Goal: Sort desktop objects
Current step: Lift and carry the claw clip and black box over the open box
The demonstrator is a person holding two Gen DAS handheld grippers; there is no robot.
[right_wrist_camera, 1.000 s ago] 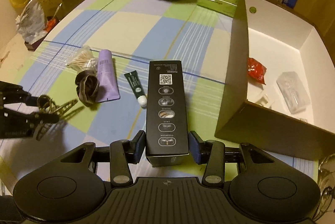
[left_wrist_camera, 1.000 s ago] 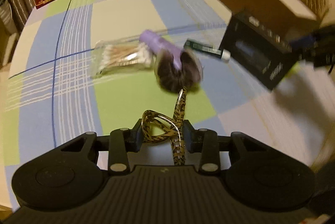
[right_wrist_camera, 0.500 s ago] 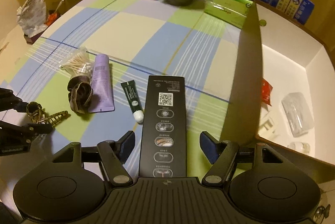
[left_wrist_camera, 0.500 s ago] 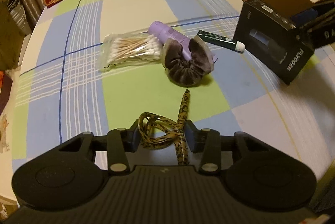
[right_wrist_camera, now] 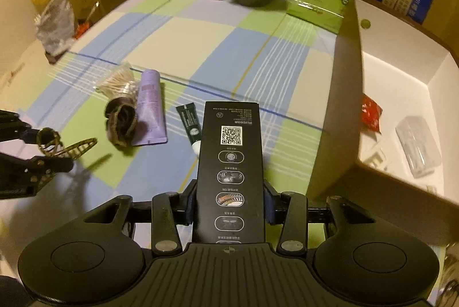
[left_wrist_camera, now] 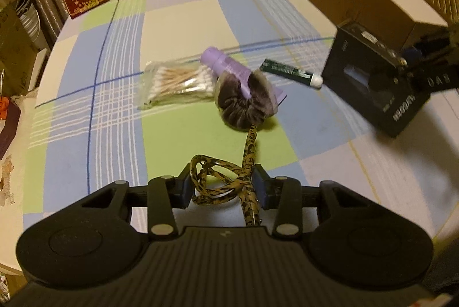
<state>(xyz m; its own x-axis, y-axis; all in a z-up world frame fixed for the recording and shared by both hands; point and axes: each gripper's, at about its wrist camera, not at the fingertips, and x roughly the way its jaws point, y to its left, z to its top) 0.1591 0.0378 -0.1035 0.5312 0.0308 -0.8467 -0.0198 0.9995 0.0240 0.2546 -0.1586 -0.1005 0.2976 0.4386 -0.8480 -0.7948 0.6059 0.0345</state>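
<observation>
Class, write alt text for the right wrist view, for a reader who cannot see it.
The right gripper is closing on a long black box above a checked tablecloth. To its right stands an open cardboard box with a few small items inside. To its left lie a green tube, a purple tube, a hair scrunchie and cotton swabs.

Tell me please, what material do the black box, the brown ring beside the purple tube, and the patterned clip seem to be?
Black box: likely printed cardboard with a slight sheen; sharp folded edges, printed code and icons. Brown ring: soft velvet-like fabric, matte and fuzzy, gathered in folds, probably a hair scrunchie. Patterned clip: hard and glossy with tortoiseshell spots, probably plastic.
</observation>
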